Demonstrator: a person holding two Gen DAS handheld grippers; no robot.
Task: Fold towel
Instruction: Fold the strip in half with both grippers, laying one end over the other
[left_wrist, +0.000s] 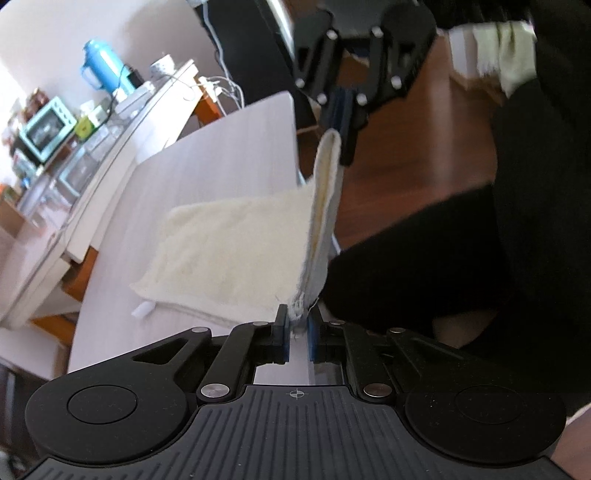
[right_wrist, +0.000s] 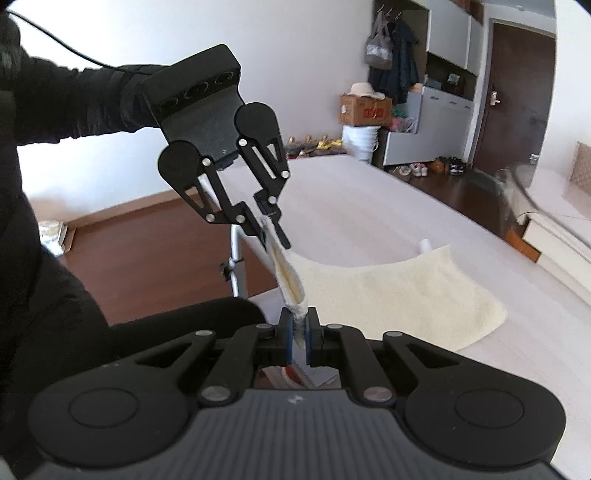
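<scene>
At the tabletop (right_wrist: 369, 206) near edge: towel (right_wrist: 399, 288) hem stretched between left hand-held gripper (right_wrist: 271, 230) and right hand-held gripper (right_wrist: 300, 334), both clamped on it; body trailing away, seemingly already doubled.

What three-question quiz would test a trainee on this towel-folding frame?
1. True or false: both claws are shut on the towel.
2. Which part of the towel is lifted? A) the far edge B) the edge nearest the person C) none
3. Fill in: the rest of the towel lies on the ____.

Key:
1. True: the left claw and the right claw each pinch a corner of the same edge.
2. B: the near edge is raised and stretched between the claws.
3. Table.
</scene>
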